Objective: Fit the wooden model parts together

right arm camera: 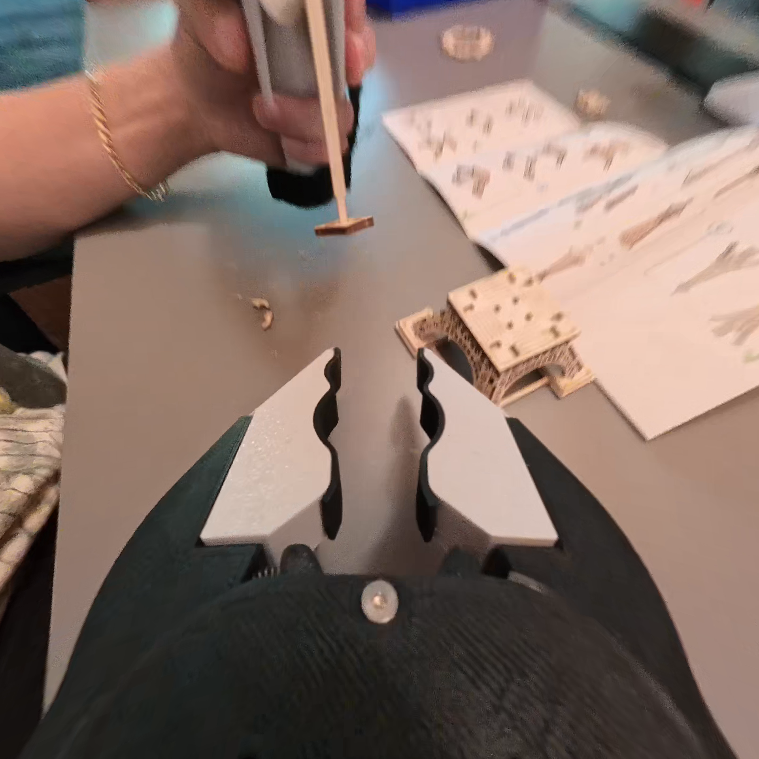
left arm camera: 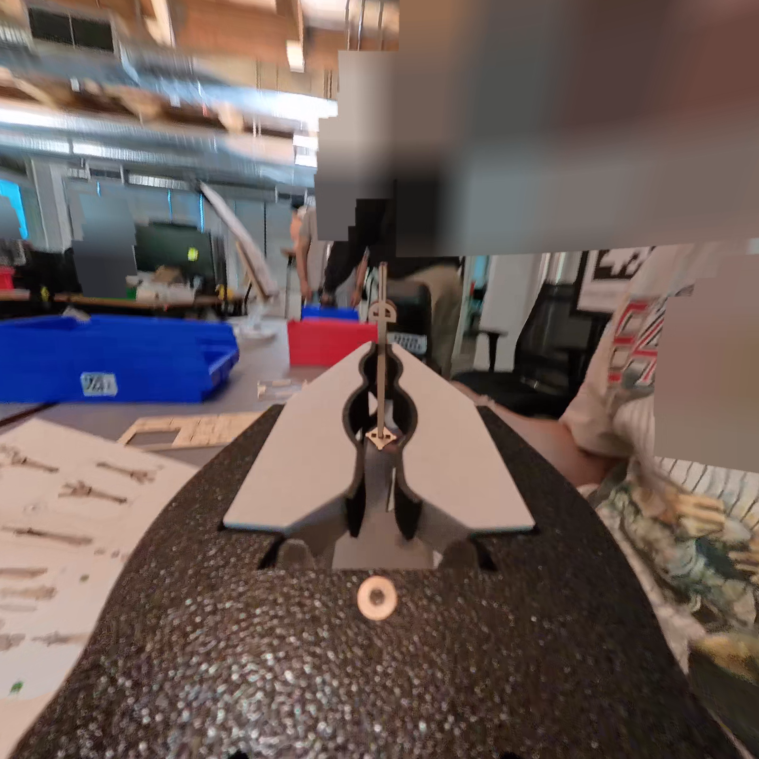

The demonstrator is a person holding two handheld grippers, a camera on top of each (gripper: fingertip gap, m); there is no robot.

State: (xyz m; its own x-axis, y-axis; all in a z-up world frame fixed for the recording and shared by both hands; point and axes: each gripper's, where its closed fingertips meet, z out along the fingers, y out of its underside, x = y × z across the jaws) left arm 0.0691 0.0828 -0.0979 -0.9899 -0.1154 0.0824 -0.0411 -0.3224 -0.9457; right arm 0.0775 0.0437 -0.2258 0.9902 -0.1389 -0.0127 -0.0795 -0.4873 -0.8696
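Observation:
My left gripper is shut on a thin wooden spire piece. The spire runs along the jaws and sticks out past the tips, with a small square plate at its near end. In the right wrist view a hand holds the spire and its plate in the air above the grey table, between the left gripper's fingers. My right gripper is open and empty, low over the table. The wooden arched tower base stands just right of its right fingertip.
Instruction sheets lie on the table to the right, partly under the tower base. A small wood scrap lies ahead on the left. Blue bins, a red bin and a punched-out wooden sheet sit farther off. A person's arm reaches in from the left. The grippers' ends are close to 12 cm from one another. To reach the small wood scrap in a straight line is about 8 cm for my right fingers, about 15 cm for my left.

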